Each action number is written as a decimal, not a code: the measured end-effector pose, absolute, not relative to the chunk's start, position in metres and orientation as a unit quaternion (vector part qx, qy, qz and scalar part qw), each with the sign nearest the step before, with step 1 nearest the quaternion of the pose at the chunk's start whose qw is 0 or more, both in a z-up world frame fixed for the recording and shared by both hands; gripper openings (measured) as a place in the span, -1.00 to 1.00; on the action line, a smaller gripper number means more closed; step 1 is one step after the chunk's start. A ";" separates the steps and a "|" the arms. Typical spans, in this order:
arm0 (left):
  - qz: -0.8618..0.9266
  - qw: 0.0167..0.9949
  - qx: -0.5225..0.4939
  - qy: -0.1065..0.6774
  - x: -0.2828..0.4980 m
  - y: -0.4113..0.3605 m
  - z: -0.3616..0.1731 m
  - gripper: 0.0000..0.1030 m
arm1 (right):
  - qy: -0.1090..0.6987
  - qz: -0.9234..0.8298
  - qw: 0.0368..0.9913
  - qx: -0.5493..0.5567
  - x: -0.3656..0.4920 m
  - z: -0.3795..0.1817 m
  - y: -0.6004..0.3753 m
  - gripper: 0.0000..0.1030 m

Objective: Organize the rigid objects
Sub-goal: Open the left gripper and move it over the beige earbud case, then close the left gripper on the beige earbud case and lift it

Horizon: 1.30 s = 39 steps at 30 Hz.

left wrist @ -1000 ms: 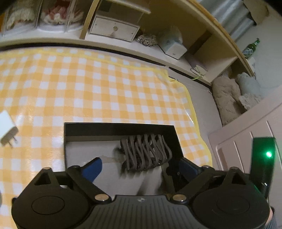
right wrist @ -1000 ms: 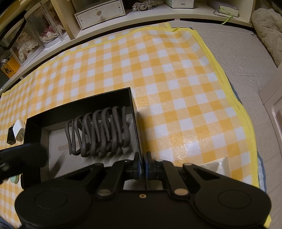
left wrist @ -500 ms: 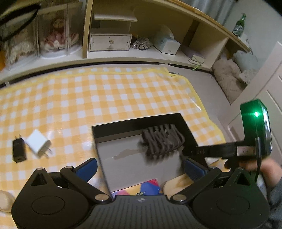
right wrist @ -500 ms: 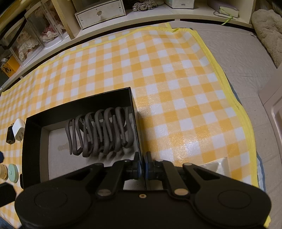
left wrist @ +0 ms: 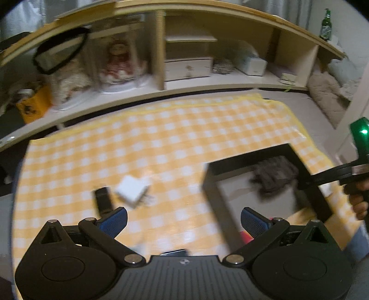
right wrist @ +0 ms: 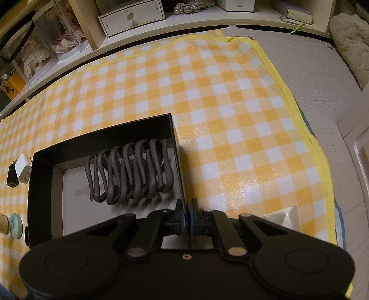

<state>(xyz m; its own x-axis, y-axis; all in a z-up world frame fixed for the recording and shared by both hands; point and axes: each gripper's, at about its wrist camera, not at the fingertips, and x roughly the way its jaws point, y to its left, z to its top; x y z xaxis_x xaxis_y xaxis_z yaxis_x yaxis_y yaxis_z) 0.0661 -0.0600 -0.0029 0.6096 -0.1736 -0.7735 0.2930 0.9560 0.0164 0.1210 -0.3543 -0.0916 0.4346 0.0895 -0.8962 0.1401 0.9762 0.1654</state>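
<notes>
Right gripper (right wrist: 185,215) clamped tight on the right wall of the black box (right wrist: 40,184), pads pinching the thin edge at the near right corner. Left gripper (left wrist: 183,218) released, jaws spread wide with nothing between them, hanging above the mat; view is motion-blurred. Inside the box, a dark grey coiled wire rack (right wrist: 131,172) lies on the pale liner against the right wall, at 12 o'clock from the right gripper. Surface is a yellow-and-white checked mat (right wrist: 219,110) with a yellow border, spread over a grey quilted floor (right wrist: 322,76). Left of the box at 9 o'clock: white charger plug (right wrist: 23,168) touching a small black adapter (right wrist: 11,176); nearer, a mint round disc (right wrist: 16,225) beside a tan round thing, cut by the frame edge. Far side at 12 o'clock: low wooden shelf (right wrist: 143,34) with a white drawer box (right wrist: 131,17), clear cases holding dolls, a green bottle (left wrist: 325,24) on top. Fluffy beige cushion (right wrist: 350,39) at 2 o'clock. A hand (left wrist: 359,200) holds the right gripper's handle, seen from the left wrist.
</notes>
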 end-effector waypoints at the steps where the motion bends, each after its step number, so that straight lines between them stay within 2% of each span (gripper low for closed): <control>1: -0.121 0.896 0.070 0.422 0.067 -0.050 -0.002 1.00 | 0.532 -0.015 0.840 0.108 0.121 -0.092 -0.355 -0.89; 11: -0.037 0.905 0.042 0.421 0.078 0.032 -0.001 1.00 | 0.531 -0.015 0.840 0.108 0.121 -0.092 -0.355 -0.90; 18: -0.046 0.905 0.014 0.423 0.084 0.079 -0.015 1.00 | 0.532 -0.015 0.840 0.106 0.121 -0.092 -0.355 -0.90; 22: -0.027 0.875 0.045 0.481 0.091 0.093 -0.038 0.99 | 0.533 -0.015 0.840 0.106 0.121 -0.092 -0.355 -0.90; 26: -0.014 0.843 0.015 0.537 0.102 0.108 -0.060 0.87 | 0.532 -0.015 0.840 0.106 0.121 -0.092 -0.355 -0.90; 32: -0.055 0.834 0.015 0.548 0.102 0.102 -0.066 0.82 | 0.532 -0.015 0.840 0.105 0.121 -0.092 -0.355 -0.90; 34: -0.064 0.830 0.026 0.553 0.100 0.095 -0.069 0.75 | 0.532 -0.015 0.840 0.106 0.121 -0.092 -0.355 -0.90; 36: -0.069 0.825 0.032 0.561 0.103 0.091 -0.075 0.60 | 0.532 -0.015 0.840 0.106 0.120 -0.092 -0.355 -0.90; 39: -0.070 0.818 0.026 0.570 0.104 0.090 -0.081 0.59 | 0.533 -0.015 0.840 0.105 0.120 -0.092 -0.355 -0.90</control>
